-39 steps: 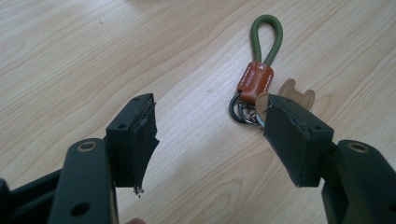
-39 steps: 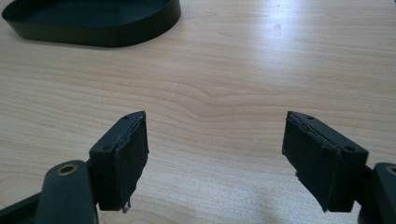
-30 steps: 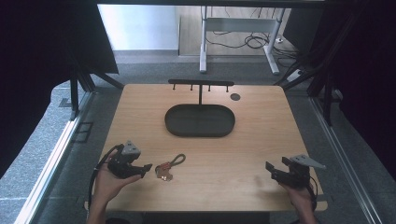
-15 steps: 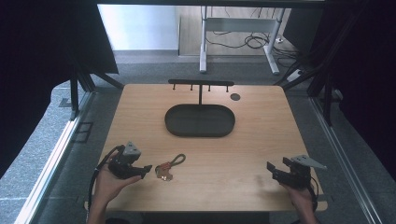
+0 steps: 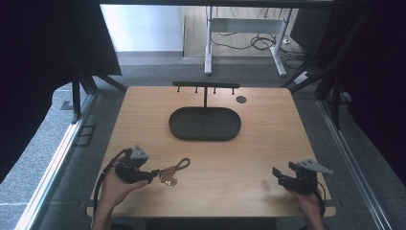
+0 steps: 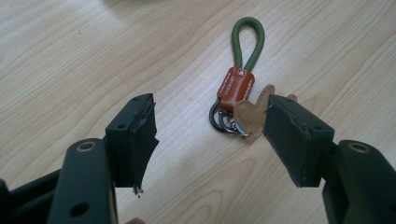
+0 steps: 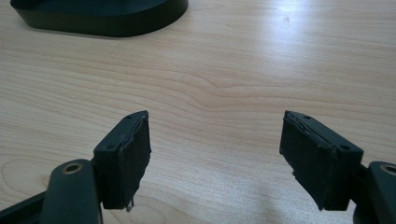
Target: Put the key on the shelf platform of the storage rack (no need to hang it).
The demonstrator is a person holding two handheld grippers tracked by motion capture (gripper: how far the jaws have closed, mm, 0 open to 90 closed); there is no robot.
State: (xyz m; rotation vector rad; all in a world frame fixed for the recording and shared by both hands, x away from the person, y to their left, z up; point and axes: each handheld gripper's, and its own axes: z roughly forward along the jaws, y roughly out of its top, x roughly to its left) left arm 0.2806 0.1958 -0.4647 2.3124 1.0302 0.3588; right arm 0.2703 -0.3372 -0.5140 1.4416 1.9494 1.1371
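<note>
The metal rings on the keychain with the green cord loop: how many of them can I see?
2 dark metal rings seem to show in the left gripper view, overlapping under the brown leather sleeve of the keychain. The tan tag covers part of them, so another may be hidden.

Smooth pale wood table (image 5: pixel 268 143)

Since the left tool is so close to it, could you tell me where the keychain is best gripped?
Probably at the brown leather sleeve of the keychain: it looks the thickest part, while the green cord loop and rings lie flat. The open left tool should come from above, jaws across the sleeve's width.
</note>
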